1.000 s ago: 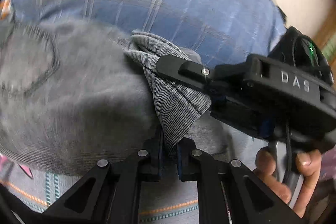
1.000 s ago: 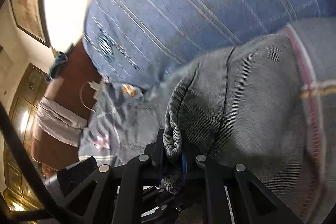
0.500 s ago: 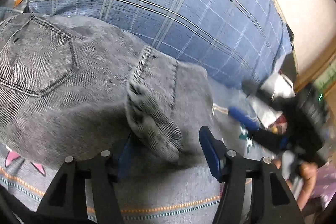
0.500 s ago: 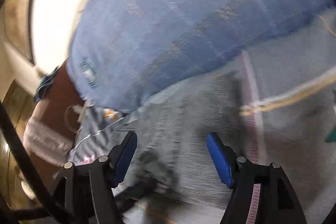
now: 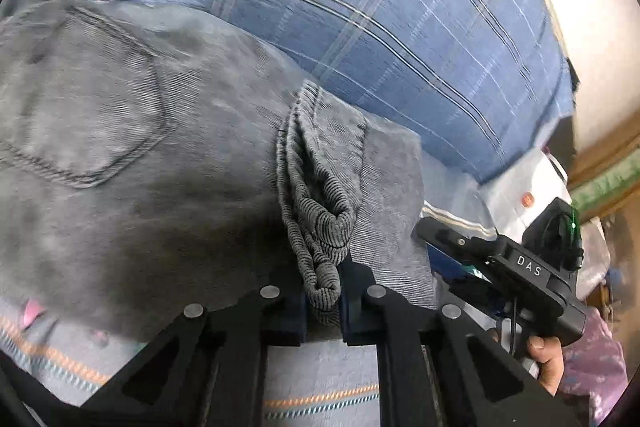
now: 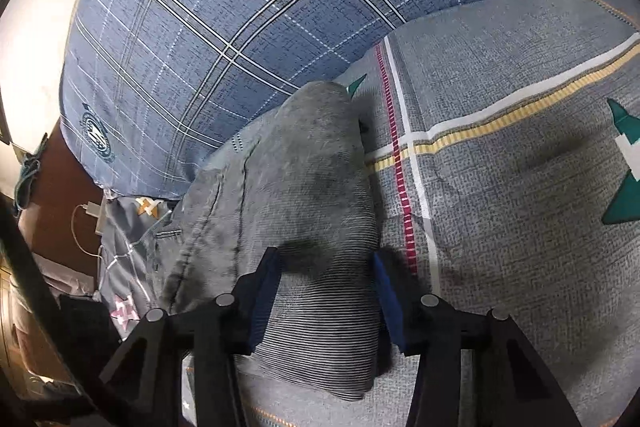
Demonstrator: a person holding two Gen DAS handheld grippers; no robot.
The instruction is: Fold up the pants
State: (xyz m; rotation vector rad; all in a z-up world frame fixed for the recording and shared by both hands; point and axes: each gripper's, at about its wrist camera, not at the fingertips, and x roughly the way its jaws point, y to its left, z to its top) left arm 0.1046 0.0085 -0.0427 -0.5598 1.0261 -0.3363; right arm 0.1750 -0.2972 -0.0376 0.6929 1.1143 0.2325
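Note:
The grey denim pants (image 5: 132, 163) lie folded on the bed, a back pocket (image 5: 80, 115) showing at the left. My left gripper (image 5: 323, 301) is shut on a bunched hem fold of the pants (image 5: 320, 227). In the left wrist view the right gripper (image 5: 500, 259) sits beside the pants' right edge, held by a hand. In the right wrist view my right gripper (image 6: 326, 291) is open, its jaws on either side of the folded pants (image 6: 312, 195), holding nothing.
A large blue plaid pillow (image 5: 360, 7) lies just behind the pants; it also fills the top of the right wrist view (image 6: 260, 7). The grey patterned bedsheet (image 6: 520, 187) spreads to the right. A charger and cable (image 6: 90, 211) lie at the left bed edge.
Half a second ago both grippers had opened and dropped the hem. Now the left gripper has shut on the hem fold again. The right gripper stays open and has moved over the pants.

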